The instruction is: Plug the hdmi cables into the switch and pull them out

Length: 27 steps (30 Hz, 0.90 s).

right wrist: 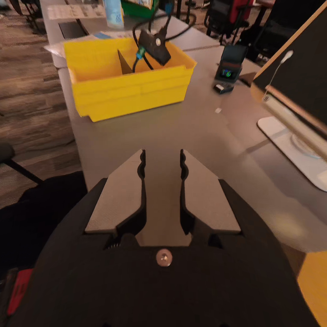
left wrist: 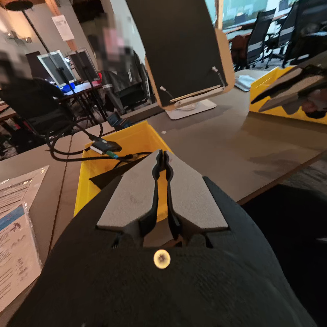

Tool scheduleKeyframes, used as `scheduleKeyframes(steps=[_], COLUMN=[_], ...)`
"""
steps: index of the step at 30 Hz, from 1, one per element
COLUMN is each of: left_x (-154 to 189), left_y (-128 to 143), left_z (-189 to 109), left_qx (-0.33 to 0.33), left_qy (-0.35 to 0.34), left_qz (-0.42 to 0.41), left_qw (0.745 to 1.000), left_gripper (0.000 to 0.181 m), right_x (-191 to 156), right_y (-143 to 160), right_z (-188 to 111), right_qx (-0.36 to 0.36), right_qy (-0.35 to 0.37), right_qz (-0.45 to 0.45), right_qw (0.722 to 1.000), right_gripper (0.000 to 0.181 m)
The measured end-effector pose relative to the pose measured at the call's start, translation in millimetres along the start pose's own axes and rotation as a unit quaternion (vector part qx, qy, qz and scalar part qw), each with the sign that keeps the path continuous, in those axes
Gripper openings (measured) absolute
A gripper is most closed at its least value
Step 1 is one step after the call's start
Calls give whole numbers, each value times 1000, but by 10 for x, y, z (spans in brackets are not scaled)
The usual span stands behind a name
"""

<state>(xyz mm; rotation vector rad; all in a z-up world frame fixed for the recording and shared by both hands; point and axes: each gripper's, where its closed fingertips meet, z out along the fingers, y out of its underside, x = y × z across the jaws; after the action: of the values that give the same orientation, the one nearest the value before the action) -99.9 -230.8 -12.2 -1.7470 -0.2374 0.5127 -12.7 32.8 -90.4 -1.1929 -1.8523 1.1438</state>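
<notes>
Left wrist view: left hand-held gripper (left wrist: 162,153) nearly closed, holding nothing, above the yellow bin (left wrist: 134,136); the switch (left wrist: 106,146) rests on the bin's far-left rim (cables attached).

Right wrist view: right hand-held gripper (right wrist: 162,152) wide, empty, over the desk (right wrist: 177,127), well short of the bin. Advise steadying the switch before pulling any plug.

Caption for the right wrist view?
Open hand-held gripper above grey table, facing yellow bin holding the switch.

Both wrist views toward yellow bin (left wrist: 134,139)
</notes>
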Motion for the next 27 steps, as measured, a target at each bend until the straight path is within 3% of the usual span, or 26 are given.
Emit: scheduleKeyframes(steps=[4, 11, 15, 18, 20, 24, 27], left_x=[-109, -238, -293, -536, -780, -1233, -1503], left_y=[296, 807, 788, 673, 560, 497, 612], left_z=[163, 551, 733, 843, 938, 1238, 1482], left_qx=[-52, -121, -97, -77, -75, -123, -160], left_qy=[-11, -10, 9, -11, -32, -56, -88], left_qz=[-6, -65, -137, -169, -180, -222, -242], left_qw=[999, 990, 986, 982, 980, 966, 953], left_gripper=[16, 46, 51, 35, 35, 49, 47], right_x=[105, 165, 112, 90, 93, 89, 103], right_y=[377, 623, 681, 682, 673, 635, 628], right_z=[359, 554, 611, 614, 606, 582, 575], right_qx=[-11, -24, -50, -51, -47, -32, -28], right_qy=[25, 33, 40, 43, 43, 34, 32], right_qz=[-9, -26, -59, -73, -71, -50, -40], right_qw=[1000, 999, 996, 995, 995, 998, 998], right_gripper=[35, 28, 37, 40, 41, 41, 41])
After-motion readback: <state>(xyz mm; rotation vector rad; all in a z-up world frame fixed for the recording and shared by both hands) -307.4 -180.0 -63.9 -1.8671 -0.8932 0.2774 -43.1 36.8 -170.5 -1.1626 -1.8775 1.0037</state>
